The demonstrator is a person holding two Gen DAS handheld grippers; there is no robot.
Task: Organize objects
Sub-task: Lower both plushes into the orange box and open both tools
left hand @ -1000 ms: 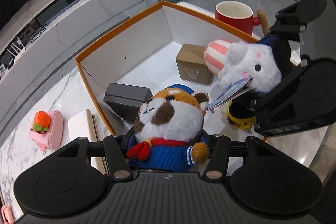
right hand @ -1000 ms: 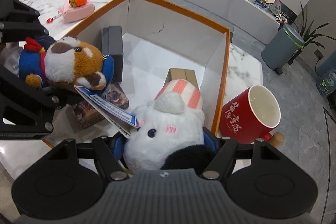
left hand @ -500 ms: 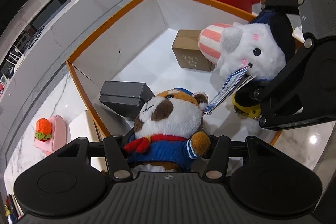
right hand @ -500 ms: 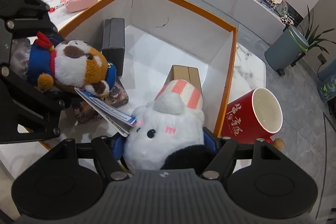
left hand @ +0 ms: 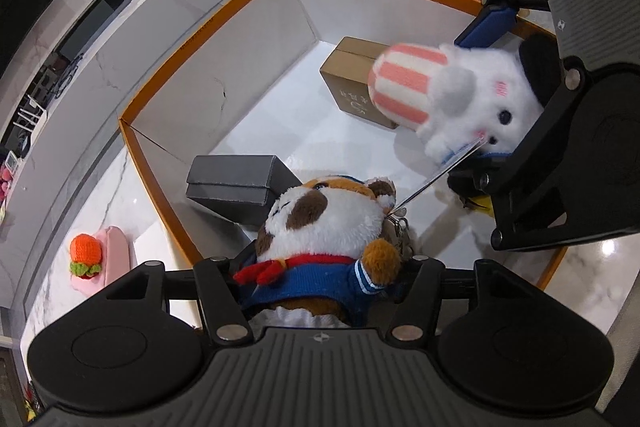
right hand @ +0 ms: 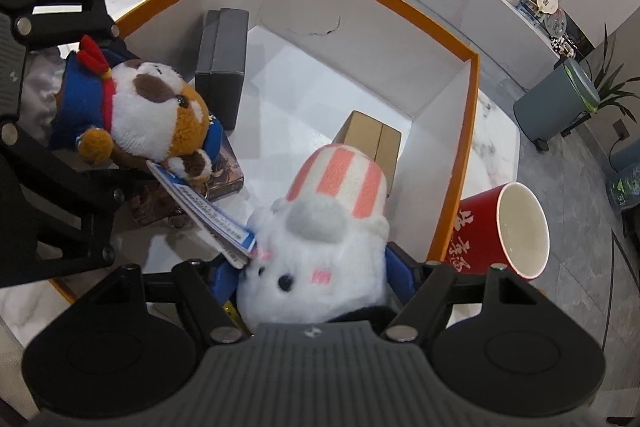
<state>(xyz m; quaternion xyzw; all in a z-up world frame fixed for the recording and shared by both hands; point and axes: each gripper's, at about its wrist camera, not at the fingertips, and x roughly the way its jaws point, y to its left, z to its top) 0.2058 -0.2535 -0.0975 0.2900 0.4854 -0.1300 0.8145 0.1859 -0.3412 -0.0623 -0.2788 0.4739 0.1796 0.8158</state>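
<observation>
My left gripper (left hand: 320,275) is shut on a brown-and-white plush dog (left hand: 320,223) in a blue coat and red scarf, held over the near side of the orange-rimmed white box (left hand: 200,31). My right gripper (right hand: 316,291) is shut on a white plush with a pink-striped hat (right hand: 324,239), held over the box's right side. A paper tag (right hand: 200,211) hangs between the two plush toys. In the right wrist view the dog (right hand: 152,111) and box (right hand: 472,131) show too, and in the left wrist view the white plush (left hand: 452,99).
Inside the box lie a dark grey case (left hand: 240,183), a brown carton (left hand: 352,87) and a printed card box (right hand: 224,175). A red cup (right hand: 504,227) stands outside the box's right wall. A pink pouch with an orange knit fruit (left hand: 96,259) lies on the marble table.
Both grippers have moved forward and down over the box with their plush toys. The two toys stay close together, the tag between them.
</observation>
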